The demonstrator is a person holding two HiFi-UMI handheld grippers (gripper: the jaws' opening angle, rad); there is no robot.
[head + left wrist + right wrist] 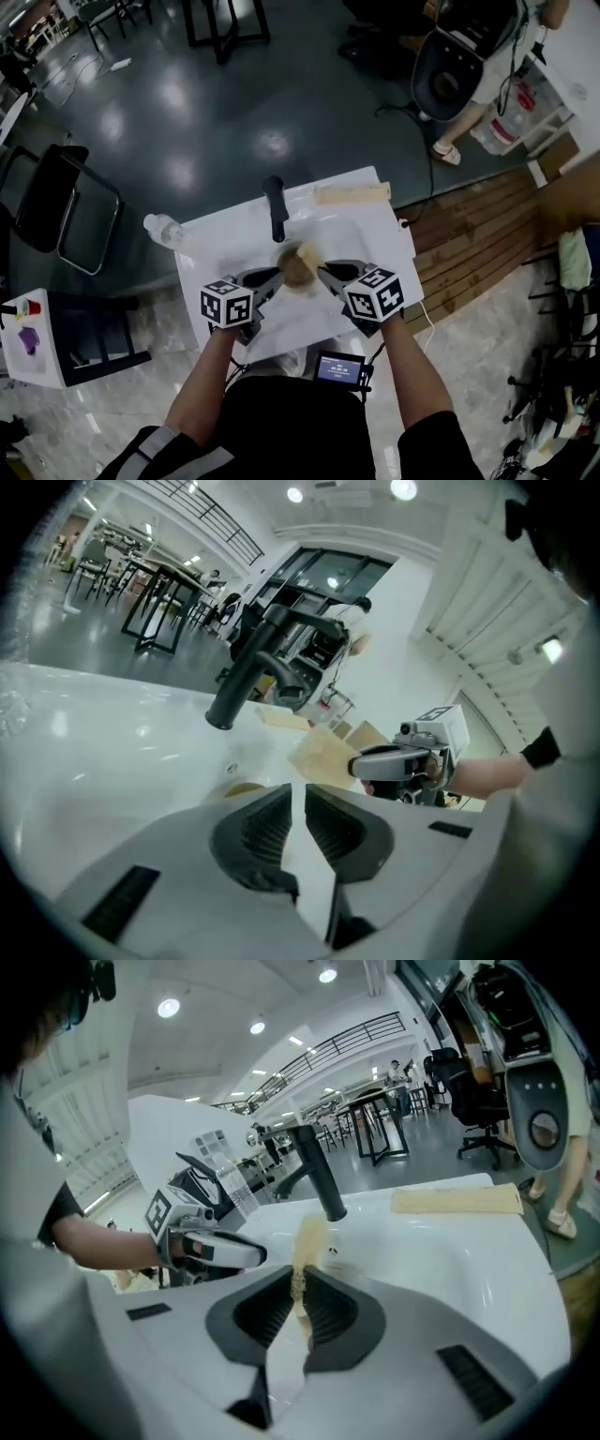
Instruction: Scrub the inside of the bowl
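The small round brown bowl (296, 273) sits on the white bench (375, 230), just in front of the black tap (276, 208). It appears to rest in a shallow basin, though the head view is too coarse to confirm the basin's edge. The bowl lies between the two claws, which face each other across it.

The right claw (300, 1277) is clamped on a thin beige scrub pad (307, 1237). The pad stands up out of the pinch, and its free end reaches over the right side of the bowl. Whether the pad touches the bowl's inner surface cannot be told.

The left claw (298, 794) is just beside the bowl's left side. Its jaws stand a narrow gap apart with nothing between them, so it has hold of nothing. In the left gripper view only a sliver of the bowl's rim shows past the jaws.

A long pale beige strip (352, 193) lies flat along the far edge of the bench, to the right of the tap and well apart from the bowl. A clear plastic bottle (165, 229) stands at the bench's far left corner. Beyond the bench lies a dark grey floor (234, 103).
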